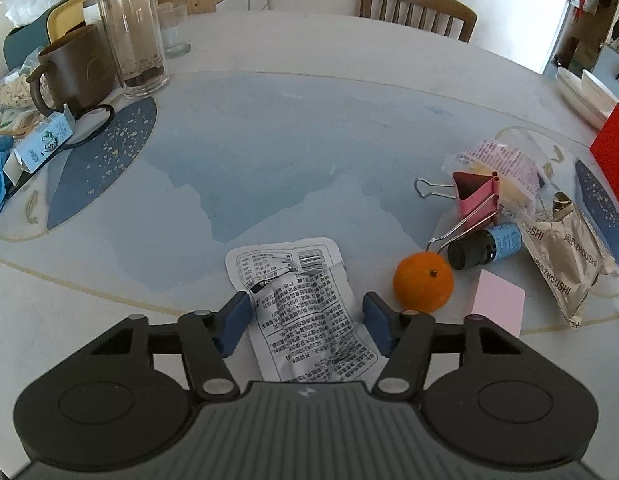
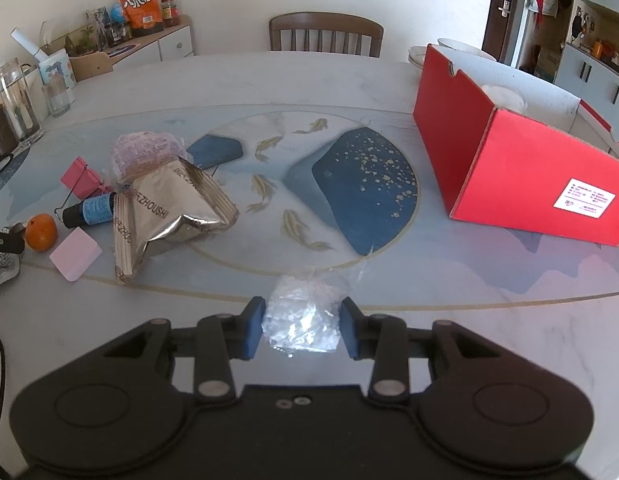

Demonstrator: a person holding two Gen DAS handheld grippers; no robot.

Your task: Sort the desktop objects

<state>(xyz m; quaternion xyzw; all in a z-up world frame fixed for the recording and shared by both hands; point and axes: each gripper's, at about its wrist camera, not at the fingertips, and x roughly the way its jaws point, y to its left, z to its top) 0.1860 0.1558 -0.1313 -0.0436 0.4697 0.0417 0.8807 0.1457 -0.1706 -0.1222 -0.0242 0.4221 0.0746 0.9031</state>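
Clear plastic wrapper (image 2: 303, 322) sat clamped in the right tool (image 2: 302, 326), likely bound for the red box (image 2: 521, 176), while the left tool (image 1: 305, 320) straddled a white packet (image 1: 305, 308), ungripped.

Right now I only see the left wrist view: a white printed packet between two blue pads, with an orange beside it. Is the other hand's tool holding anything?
Observer: Yes. The right gripper is shut on a crumpled clear plastic wrapper, with a blue pad pressing on each side of it.
Operator: I can just see a red corner at the right edge of my picture. What is it?
Observer: It's a big red cardboard box. It's open, its white inside shows, and there's a white label on its near side. It stands apart from the clutter, to the right of that gripper.
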